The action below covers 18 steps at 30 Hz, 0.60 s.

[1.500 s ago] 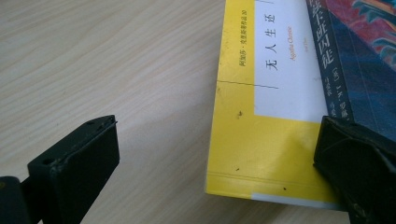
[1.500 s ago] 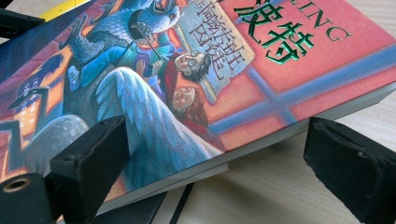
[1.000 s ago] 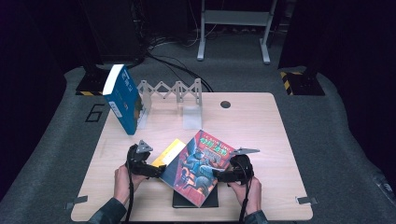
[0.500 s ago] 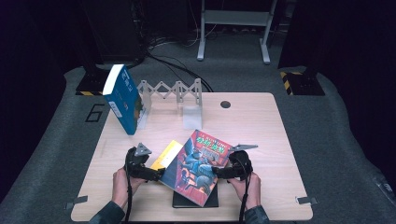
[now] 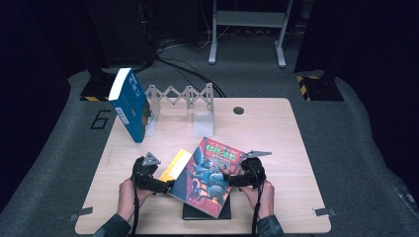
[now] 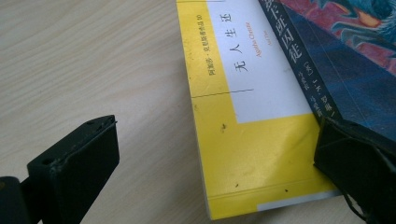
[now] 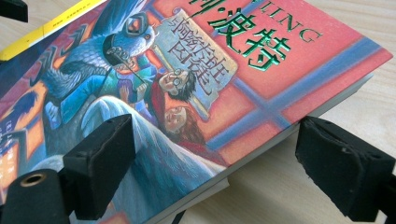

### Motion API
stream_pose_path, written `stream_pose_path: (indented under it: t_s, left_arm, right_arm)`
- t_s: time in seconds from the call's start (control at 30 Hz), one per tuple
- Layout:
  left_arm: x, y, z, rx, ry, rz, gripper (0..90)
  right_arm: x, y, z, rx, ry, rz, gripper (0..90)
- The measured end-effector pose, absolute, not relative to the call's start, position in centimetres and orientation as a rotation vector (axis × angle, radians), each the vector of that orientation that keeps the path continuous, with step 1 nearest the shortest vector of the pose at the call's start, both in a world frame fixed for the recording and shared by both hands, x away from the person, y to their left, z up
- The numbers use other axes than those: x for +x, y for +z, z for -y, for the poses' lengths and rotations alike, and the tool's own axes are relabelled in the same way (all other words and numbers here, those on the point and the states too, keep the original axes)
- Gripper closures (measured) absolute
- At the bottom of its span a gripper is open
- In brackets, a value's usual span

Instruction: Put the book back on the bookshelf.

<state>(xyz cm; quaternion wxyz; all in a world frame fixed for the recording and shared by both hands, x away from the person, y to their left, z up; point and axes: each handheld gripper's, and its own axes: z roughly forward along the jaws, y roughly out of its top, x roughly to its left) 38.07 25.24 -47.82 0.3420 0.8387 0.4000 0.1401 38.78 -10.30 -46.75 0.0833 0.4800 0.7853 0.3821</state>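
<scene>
A colourful book [image 5: 205, 175] with a red and blue cover lies tilted near the table's front, overlapping a yellow book [image 5: 175, 165] and a black one [image 5: 197, 215]. My left gripper [image 5: 168, 185] is at its left side. In the left gripper view the jaws [image 6: 215, 135] stand wide apart around the yellow book's [image 6: 243, 140] corner, with one jaw by the colourful book's spine [image 6: 355, 70]. My right gripper [image 5: 227, 178] is at the book's right edge. Its jaws [image 7: 217, 140] are open, one over the cover [image 7: 233, 70] and one beside the page edge.
A blue book [image 5: 129, 103] leans upright at the back left against a grey zigzag rack [image 5: 183, 96]. A clear divider [image 5: 203, 123] stands in front of the rack. The wooden table [image 5: 296, 148] has a round hole [image 5: 238, 110] at the back.
The right gripper has edged slightly left toward the colourful book. The left gripper and the books have stayed in place.
</scene>
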Motion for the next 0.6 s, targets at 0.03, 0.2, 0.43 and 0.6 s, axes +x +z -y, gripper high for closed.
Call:
stream_pose_path:
  t_s: [0.03, 0.2, 0.43, 0.6]
  left_arm:
    - [38.0, -47.9, -25.2, 2.174, 0.359, -1.045, 0.0]
    - [37.9, -47.9, -25.2, 2.167, 0.348, -1.055, 0.0]
    - [37.7, -47.9, -25.1, 2.169, 0.342, -1.055, 0.0]
    - [38.1, -47.7, -25.2, 2.182, 0.328, -1.051, 0.0]
  right_arm:
    - [39.0, -46.8, 10.3, 1.41, 1.139, -2.347, 11.5]
    - [39.6, -46.8, 10.0, 1.406, 1.149, -2.358, 11.6]
    - [40.5, -46.9, 9.6, 1.396, 1.161, -2.366, 11.8]
    - [40.0, -46.7, 9.5, 1.412, 1.163, -2.344, 16.1]
